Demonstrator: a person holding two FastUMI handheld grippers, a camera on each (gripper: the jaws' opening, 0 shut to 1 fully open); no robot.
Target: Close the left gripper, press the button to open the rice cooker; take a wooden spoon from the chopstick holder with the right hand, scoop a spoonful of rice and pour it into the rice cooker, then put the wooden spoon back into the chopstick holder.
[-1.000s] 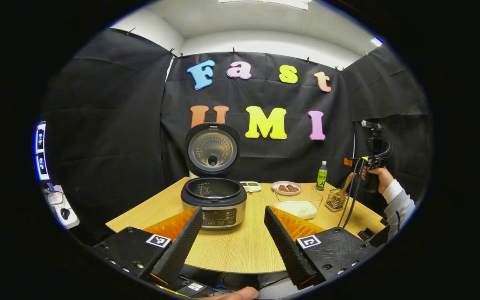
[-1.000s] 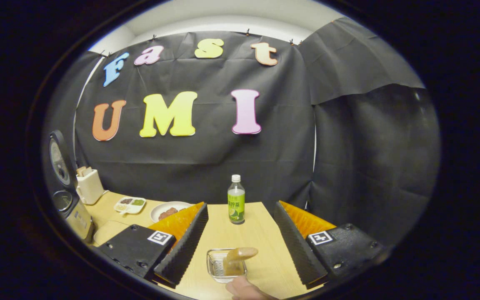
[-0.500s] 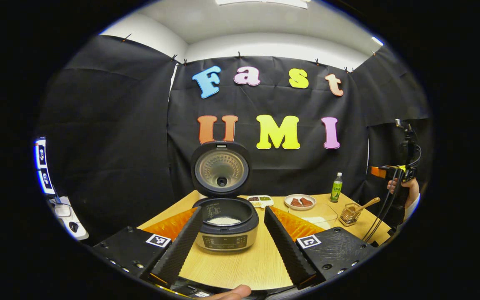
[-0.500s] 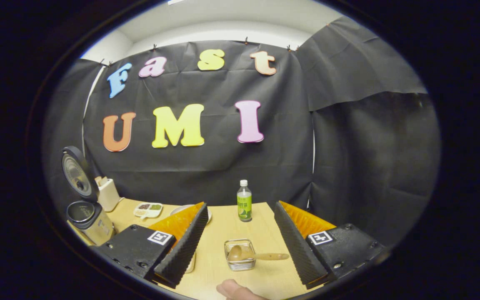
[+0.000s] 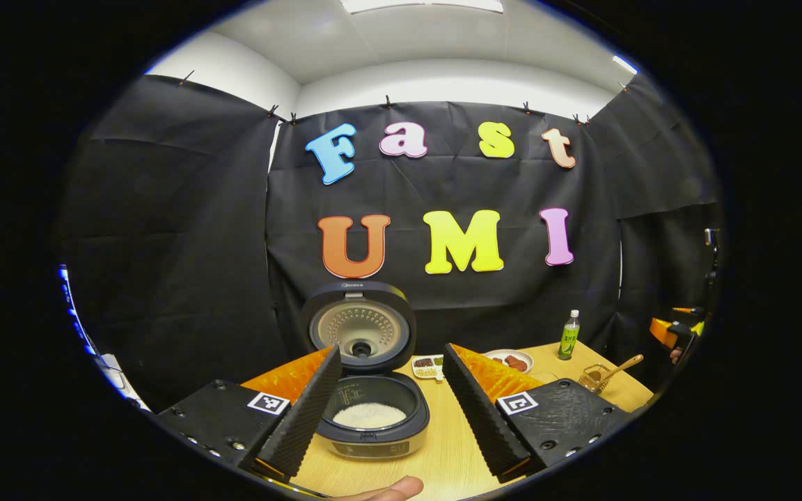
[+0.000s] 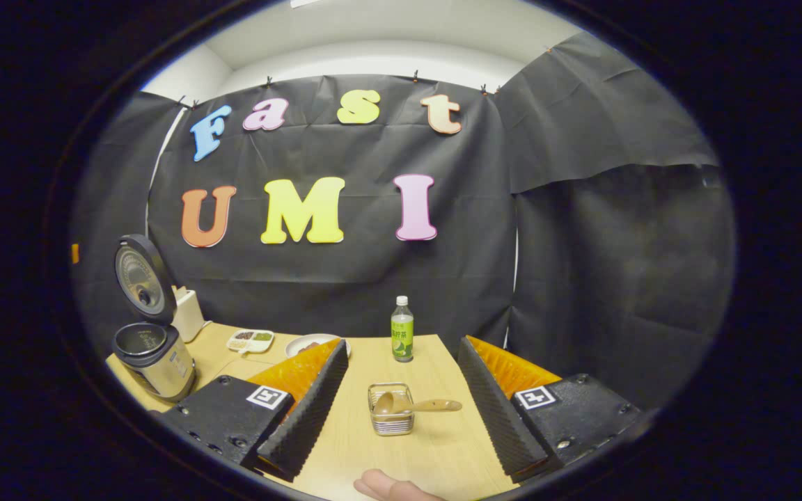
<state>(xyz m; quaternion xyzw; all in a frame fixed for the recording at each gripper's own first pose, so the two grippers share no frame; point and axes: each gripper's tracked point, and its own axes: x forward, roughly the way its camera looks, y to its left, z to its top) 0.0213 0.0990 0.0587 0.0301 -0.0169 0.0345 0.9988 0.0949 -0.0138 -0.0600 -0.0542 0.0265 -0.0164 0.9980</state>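
The rice cooker (image 5: 373, 435) stands with its lid (image 5: 360, 332) raised and white rice (image 5: 370, 415) in the pot. My left gripper (image 5: 391, 350) hovers above it, open, with the cooker showing between its fingers. The wooden spoon (image 6: 415, 404) rests in the wire chopstick holder (image 6: 390, 417), bowl down in the holder and handle pointing right. My right gripper (image 6: 402, 342) is open and set back from the holder, with nothing between its fingers. The holder (image 5: 591, 378) and spoon (image 5: 618, 367) also sit at the table's right in the left gripper view. Seen from the right gripper view, the cooker (image 6: 155, 353) stands far left.
A green bottle (image 6: 402, 339) stands behind the holder. A plate of food (image 5: 512, 361) and a small divided dish (image 5: 427, 367) sit near the back wall. A white container (image 6: 189, 314) is behind the cooker. A thumb (image 6: 387, 485) shows at the bottom edge.
My right gripper has drawn back from the holder, where the spoon now lies with its handle to the right. My left gripper has moved over the cooker, which now shows between its fingers.
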